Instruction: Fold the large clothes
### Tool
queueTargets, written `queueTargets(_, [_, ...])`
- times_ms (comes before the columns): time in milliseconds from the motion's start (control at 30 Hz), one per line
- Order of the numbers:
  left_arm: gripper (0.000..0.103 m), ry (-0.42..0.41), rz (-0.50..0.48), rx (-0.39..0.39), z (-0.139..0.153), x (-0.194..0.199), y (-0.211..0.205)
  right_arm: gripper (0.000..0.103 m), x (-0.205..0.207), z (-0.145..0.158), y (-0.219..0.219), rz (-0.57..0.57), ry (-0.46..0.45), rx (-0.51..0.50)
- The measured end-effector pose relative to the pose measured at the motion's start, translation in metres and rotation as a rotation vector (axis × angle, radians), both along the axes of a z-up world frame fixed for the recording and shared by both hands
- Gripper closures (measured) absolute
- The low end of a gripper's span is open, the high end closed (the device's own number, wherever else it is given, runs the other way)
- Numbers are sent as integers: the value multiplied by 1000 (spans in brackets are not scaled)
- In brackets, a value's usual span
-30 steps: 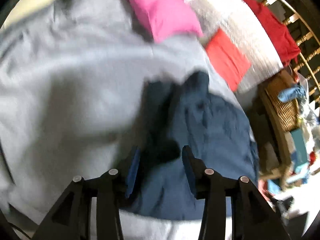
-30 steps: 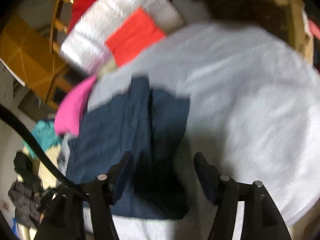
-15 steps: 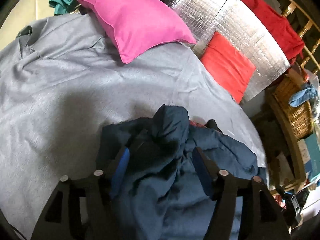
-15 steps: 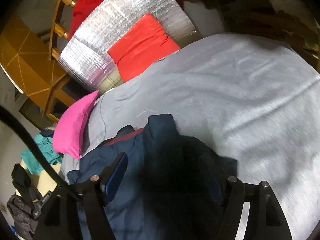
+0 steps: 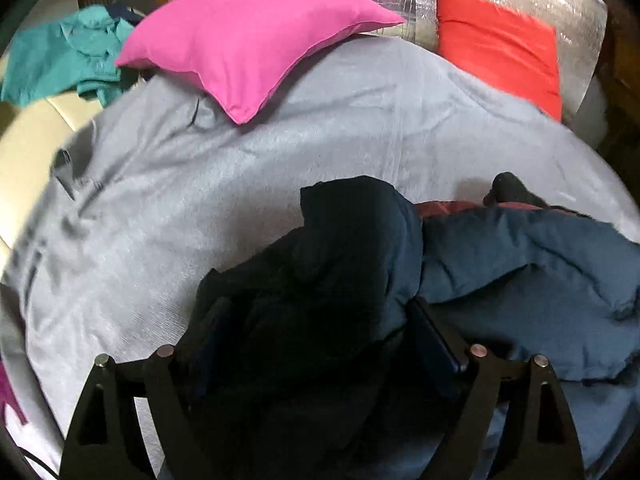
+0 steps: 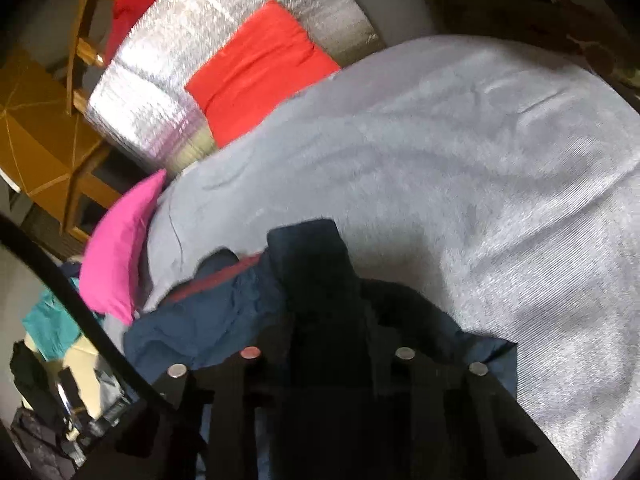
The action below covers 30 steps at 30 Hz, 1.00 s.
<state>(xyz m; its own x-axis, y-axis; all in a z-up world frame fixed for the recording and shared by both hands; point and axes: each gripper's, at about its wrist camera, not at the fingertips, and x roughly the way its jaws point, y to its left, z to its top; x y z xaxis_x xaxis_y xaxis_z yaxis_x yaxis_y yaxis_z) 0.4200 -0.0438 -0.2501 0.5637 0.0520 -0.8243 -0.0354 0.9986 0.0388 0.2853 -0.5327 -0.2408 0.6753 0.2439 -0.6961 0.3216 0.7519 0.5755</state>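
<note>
Now | crumpled navy padded jacket (image 5: 500,264) on grey bedspread (image 5: 224,184) | left gripper (image 5: 320,320) angled down, jaws just spread wide around it | right gripper (image 6: 328,344) angled down, jaws just clamped on its dark fold.

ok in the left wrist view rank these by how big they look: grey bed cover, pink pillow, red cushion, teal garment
1. grey bed cover
2. pink pillow
3. and 4. red cushion and teal garment: look alike, and both are partly cut off, so unranked.
</note>
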Motion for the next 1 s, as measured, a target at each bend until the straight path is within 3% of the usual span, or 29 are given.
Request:
queueTargets(133, [15, -33, 24, 43, 3, -1, -5, 70, 3, 4, 8, 0, 7, -57])
queueTargets(200, [14, -31, 19, 66, 0, 0, -8, 49, 10, -10, 14, 18, 82, -109])
queueTargets(400, [13, -32, 32, 52, 3, -5, -4, 46, 6, -12, 11, 6, 96, -86])
queueTargets(567, [13, -159, 46, 52, 35, -29, 12, 45, -14, 17, 0, -56, 4, -139])
queueTargets(700, [13, -266, 37, 16, 63, -54, 32, 45, -36, 36, -2, -50, -88, -99])
queueTargets(800, [13, -258, -21, -40, 67, -71, 42, 45, -50, 41, 4, 6, -98, -90])
queueTargets(1000, [13, -152, -114, -107, 52, -94, 65, 45, -77, 29, 4, 46, -20, -57])
